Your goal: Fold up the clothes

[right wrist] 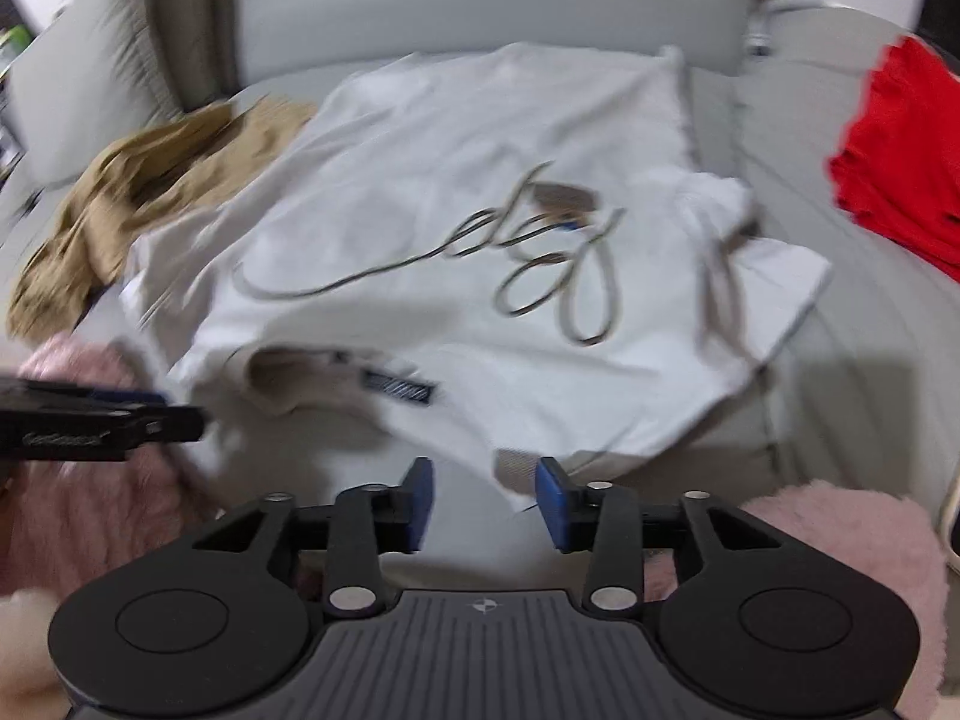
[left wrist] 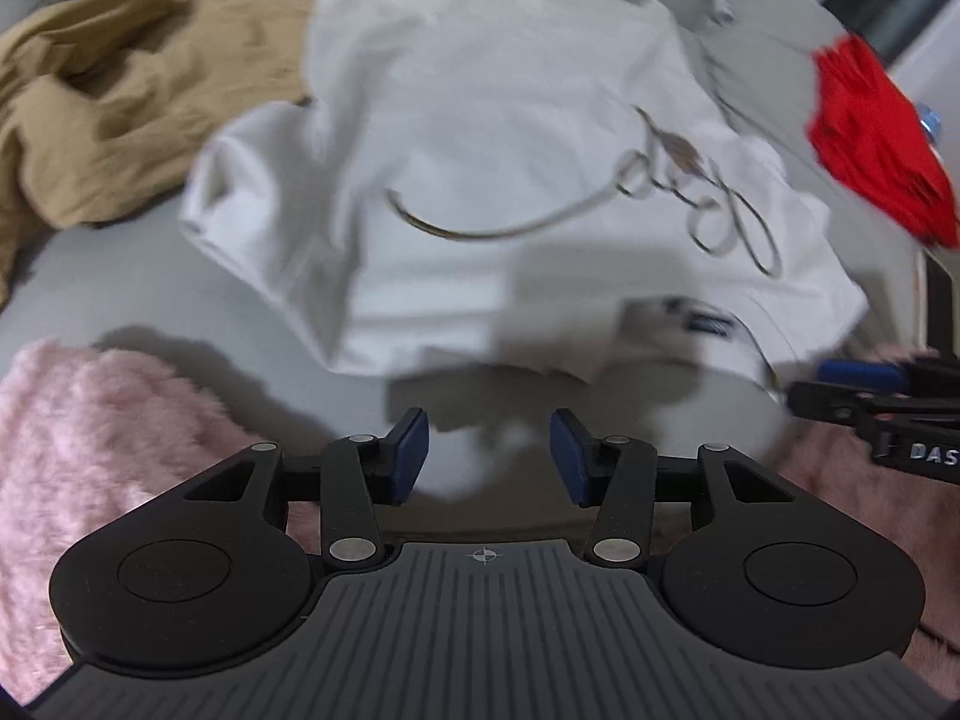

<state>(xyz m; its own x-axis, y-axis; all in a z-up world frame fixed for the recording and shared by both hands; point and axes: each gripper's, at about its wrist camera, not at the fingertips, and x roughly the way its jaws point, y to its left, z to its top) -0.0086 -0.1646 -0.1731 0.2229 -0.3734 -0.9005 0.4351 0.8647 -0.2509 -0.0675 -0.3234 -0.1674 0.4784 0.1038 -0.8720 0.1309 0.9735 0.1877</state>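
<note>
A white T-shirt [left wrist: 498, 138] with a looping script print lies spread on a grey sofa seat, collar and label toward me; it also shows in the right wrist view [right wrist: 456, 240]. My left gripper [left wrist: 489, 456] is open and empty, just short of the shirt's near edge. My right gripper [right wrist: 485, 501] is open and empty at the near hem. The right gripper shows at the right edge of the left wrist view [left wrist: 870, 402]. The left gripper shows at the left edge of the right wrist view [right wrist: 102, 417].
A crumpled tan garment [left wrist: 120, 114] lies left of the shirt, also seen in the right wrist view [right wrist: 144, 192]. A red garment [left wrist: 876, 132] lies at the right [right wrist: 906, 162]. A pink fluffy blanket [left wrist: 90, 462] covers the near edge [right wrist: 840, 540]. The sofa backrest [right wrist: 480, 0] stands behind.
</note>
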